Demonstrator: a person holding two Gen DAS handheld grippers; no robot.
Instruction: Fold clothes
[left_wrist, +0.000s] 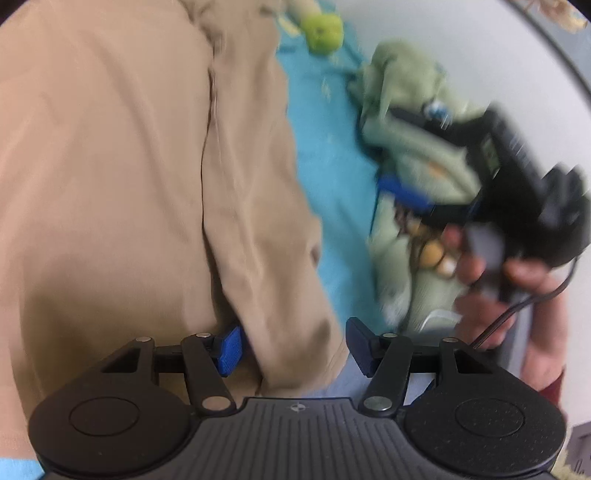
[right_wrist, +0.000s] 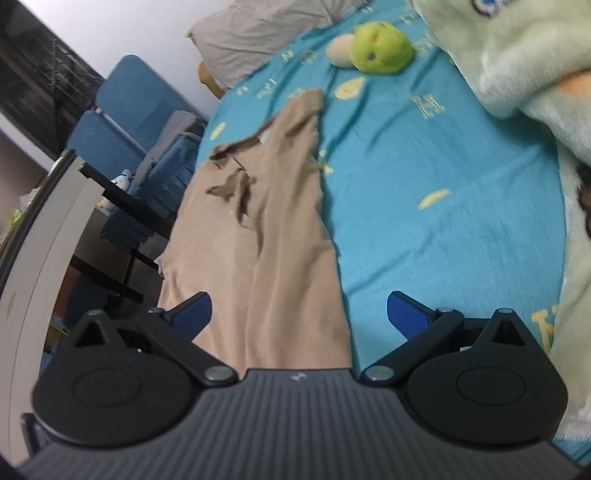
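Plainly, the tan garment (right_wrist: 280, 206) lies lengthwise on the bed (right_wrist: 424, 206); both grippers, left (left_wrist: 293, 345) and right (right_wrist: 299, 314), straddle its hem with fingers spread. Blurred as it looks, pinching one layer would drag the fold askew.
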